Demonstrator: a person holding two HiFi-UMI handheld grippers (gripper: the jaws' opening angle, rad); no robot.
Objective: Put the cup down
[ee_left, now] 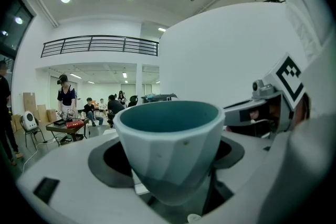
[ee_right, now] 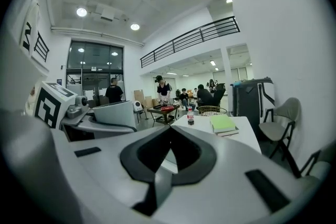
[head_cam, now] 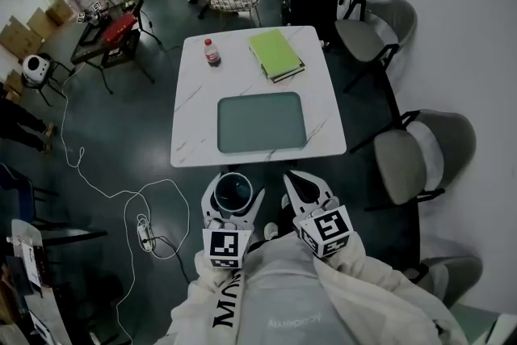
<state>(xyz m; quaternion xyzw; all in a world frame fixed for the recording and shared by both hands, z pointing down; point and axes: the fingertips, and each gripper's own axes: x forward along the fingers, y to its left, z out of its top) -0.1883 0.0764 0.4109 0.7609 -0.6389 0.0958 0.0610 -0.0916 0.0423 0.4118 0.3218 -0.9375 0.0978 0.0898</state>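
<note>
Left gripper (head_cam: 233, 198) clamped on a teal cup (ee_left: 168, 147), one jaw on each side of the wall. Cup upright, mouth up, looks empty inside. Right gripper (ee_right: 169, 132) just beside it, jaws together, nothing between them. Both are held in front of the person's torso. The cup is in the air, just short of the near edge of the white marble-look table (head_cam: 194, 97). On the table: grey-green tray (head_cam: 261, 122) nearest, green book (head_cam: 275, 52) and a cola bottle (head_cam: 212, 52) beyond. Grey chair (head_cam: 420, 153) to the table's right.
</note>
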